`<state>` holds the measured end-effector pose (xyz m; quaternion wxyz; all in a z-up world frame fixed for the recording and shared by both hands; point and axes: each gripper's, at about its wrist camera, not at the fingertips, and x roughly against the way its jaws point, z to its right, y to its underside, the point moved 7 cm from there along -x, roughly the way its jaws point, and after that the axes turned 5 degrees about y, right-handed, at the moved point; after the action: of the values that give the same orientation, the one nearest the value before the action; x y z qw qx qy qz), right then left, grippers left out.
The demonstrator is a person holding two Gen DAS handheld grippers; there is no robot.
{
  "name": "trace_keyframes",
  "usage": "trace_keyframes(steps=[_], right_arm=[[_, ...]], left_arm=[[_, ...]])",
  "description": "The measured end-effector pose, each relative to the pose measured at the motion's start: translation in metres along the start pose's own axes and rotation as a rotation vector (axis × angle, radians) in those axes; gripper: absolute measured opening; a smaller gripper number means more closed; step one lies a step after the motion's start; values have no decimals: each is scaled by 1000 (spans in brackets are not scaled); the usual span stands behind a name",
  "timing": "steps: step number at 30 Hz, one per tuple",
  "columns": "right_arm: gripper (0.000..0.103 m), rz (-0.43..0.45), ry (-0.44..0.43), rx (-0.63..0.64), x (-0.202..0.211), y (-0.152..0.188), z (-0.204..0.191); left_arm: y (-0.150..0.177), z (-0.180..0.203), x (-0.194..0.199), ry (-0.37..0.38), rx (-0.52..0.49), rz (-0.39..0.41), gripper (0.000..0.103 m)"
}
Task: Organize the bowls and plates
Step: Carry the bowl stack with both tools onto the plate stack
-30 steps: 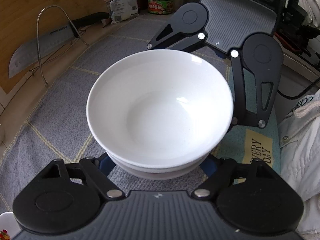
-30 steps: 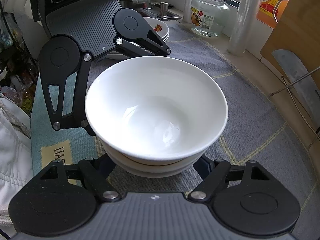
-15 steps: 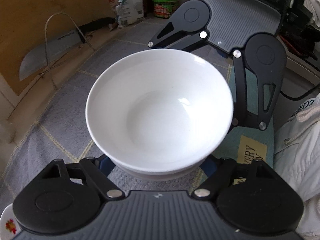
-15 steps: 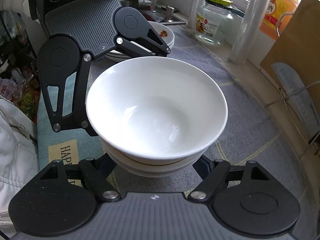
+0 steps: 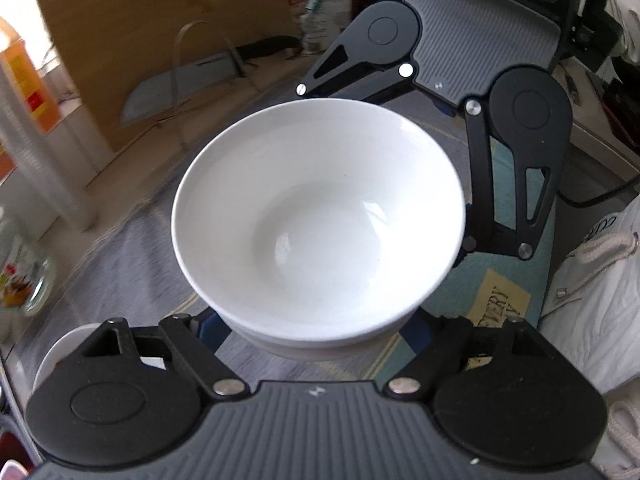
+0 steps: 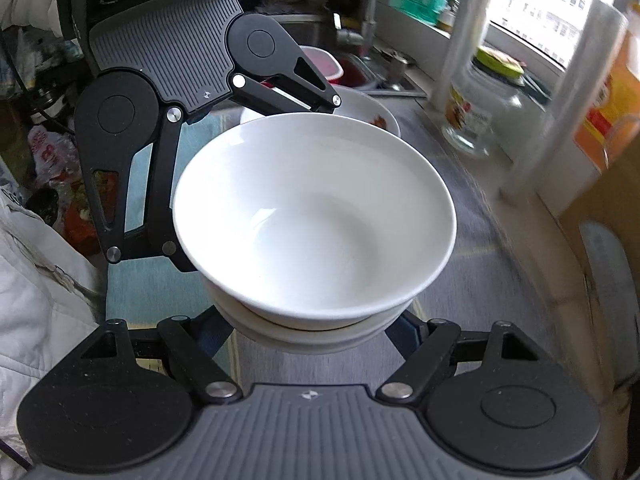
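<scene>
A stack of white bowls (image 5: pixel 320 216) is held between both grippers, above the grey checked mat (image 5: pixel 132 264). My left gripper (image 5: pixel 316 332) has its fingers spread wide against the lower bowl's sides from one side. My right gripper (image 6: pixel 312 332) clasps the stack (image 6: pixel 316 216) from the opposite side. Each gripper shows in the other's view, the right one (image 5: pixel 460 92) and the left one (image 6: pixel 168 120). The fingertips are hidden under the bowls. A stack of patterned plates (image 6: pixel 372 112) lies beyond the bowls in the right wrist view, and its rim (image 5: pixel 56 356) shows in the left wrist view.
A glass jar (image 6: pixel 484 108) and clear tubes (image 6: pixel 560 92) stand along the window side. A cleaver on a wire rack (image 5: pixel 184 76) leans on a wooden board (image 5: pixel 160 24). A sink (image 6: pixel 360 68) lies behind the plates. A white jacket (image 5: pixel 592 280) is at the counter's near edge.
The bowl stack, carried by both grippers, has lifted and swung toward the plates and jar; the background has shifted and blurred. The grip on the bowls is unchanged.
</scene>
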<state>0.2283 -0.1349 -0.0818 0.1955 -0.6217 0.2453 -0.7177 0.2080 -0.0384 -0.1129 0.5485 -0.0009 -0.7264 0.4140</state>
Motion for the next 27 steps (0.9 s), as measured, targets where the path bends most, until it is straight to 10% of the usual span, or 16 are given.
trace_keyframes(steps=[27], right_arm=[[85, 0, 6, 97, -119, -134, -1]], left_arm=[[100, -115, 57, -109, 56, -2, 85]])
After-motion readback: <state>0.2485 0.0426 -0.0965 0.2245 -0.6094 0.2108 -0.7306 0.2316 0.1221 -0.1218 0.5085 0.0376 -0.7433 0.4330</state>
